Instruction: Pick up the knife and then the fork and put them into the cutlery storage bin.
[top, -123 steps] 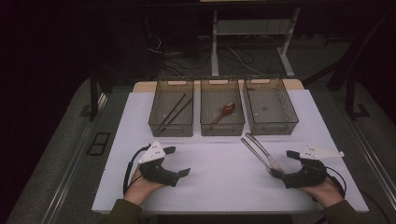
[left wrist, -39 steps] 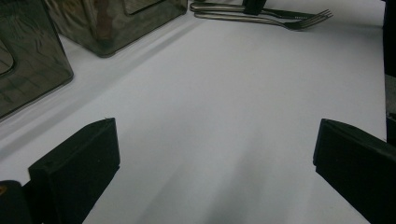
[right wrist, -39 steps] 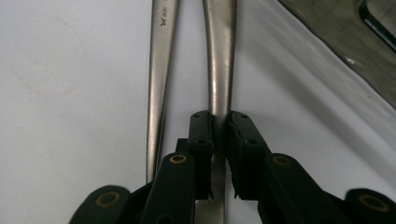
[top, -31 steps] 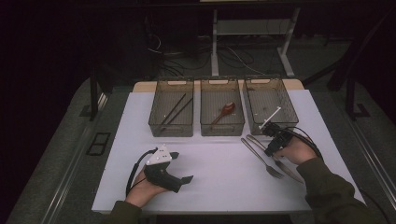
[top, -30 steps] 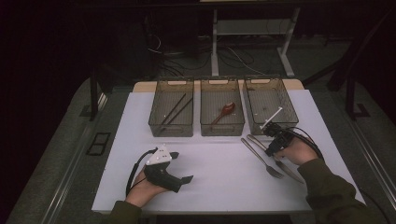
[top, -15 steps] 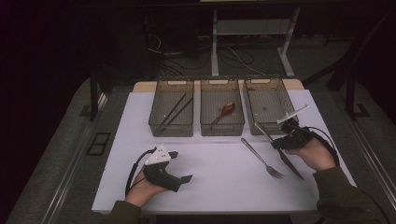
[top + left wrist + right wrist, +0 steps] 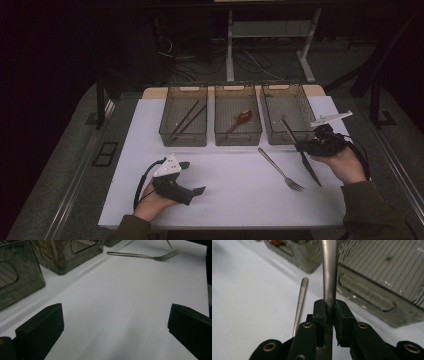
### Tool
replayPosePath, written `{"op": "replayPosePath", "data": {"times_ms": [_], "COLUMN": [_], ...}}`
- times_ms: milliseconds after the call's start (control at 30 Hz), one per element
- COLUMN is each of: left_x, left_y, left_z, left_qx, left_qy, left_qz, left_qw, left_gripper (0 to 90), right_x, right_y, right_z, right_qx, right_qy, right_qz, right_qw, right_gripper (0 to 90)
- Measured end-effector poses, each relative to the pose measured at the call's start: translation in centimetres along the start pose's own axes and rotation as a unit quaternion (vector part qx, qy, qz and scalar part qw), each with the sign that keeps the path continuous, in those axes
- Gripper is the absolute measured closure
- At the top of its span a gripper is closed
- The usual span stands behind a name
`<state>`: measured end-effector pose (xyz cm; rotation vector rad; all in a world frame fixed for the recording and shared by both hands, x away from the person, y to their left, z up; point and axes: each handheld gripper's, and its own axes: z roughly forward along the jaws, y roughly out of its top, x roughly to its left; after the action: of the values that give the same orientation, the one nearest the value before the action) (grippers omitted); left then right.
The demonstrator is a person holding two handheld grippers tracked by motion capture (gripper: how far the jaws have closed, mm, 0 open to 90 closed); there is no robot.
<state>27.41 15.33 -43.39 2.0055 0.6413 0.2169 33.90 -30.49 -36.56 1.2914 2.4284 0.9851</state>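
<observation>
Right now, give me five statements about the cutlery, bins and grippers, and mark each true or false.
1. The right gripper is clamped on the knife. True.
2. The fork lies in the right bin. False: it lies on the white table.
3. The left gripper holds the fork. False: its jaws are open and empty.
4. The middle bin contains a red spoon. True.
5. The left bin is empty. False: chopsticks lie inside.

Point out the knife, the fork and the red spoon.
knife [image 7: 289, 129]: high view, handle above the right gripper's jaws.
fork [image 7: 274, 163]: high view, mid-handle.
red spoon [image 7: 244, 115]: high view, bowl, in the middle bin.
</observation>
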Motion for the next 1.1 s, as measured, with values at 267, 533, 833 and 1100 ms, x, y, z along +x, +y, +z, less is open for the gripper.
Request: {"op": "replayPosePath", "data": {"times_ms": [267, 533, 833, 1100], "left_x": [0.1, 0.2, 0.1, 0.2], "left_y": [0.0, 0.0, 0.0, 0.0], "left_z": [0.0, -0.1, -0.1, -0.2], "left_qx": [-0.001, -0.002, -0.003, 0.001], "left_qy": [0.001, 0.001, 0.0, 0.007], "left_qz": [-0.005, -0.005, -0.005, 0.001], "left_qw": [1.0, 1.0, 1.0, 1.0], "left_gripper": [0.0, 0.0, 0.0, 0.0], "right_x": [-1.1, -2.4, -3.7, -5.4], "right_y": [1.4, 4.2, 7.8, 10.2], "right_z": [-2.0, -3.2, -3.9, -2.9], "right_qx": [-0.05, -0.085, -0.102, -0.128], "right_qy": [-0.003, -0.017, -0.051, -0.062], "right_qz": [0.015, 0.027, 0.021, 0.014], "right_qw": [0.9986, 0.9959, 0.9933, 0.9898], "right_gripper": [78.9, 78.9, 78.9, 78.9]}}
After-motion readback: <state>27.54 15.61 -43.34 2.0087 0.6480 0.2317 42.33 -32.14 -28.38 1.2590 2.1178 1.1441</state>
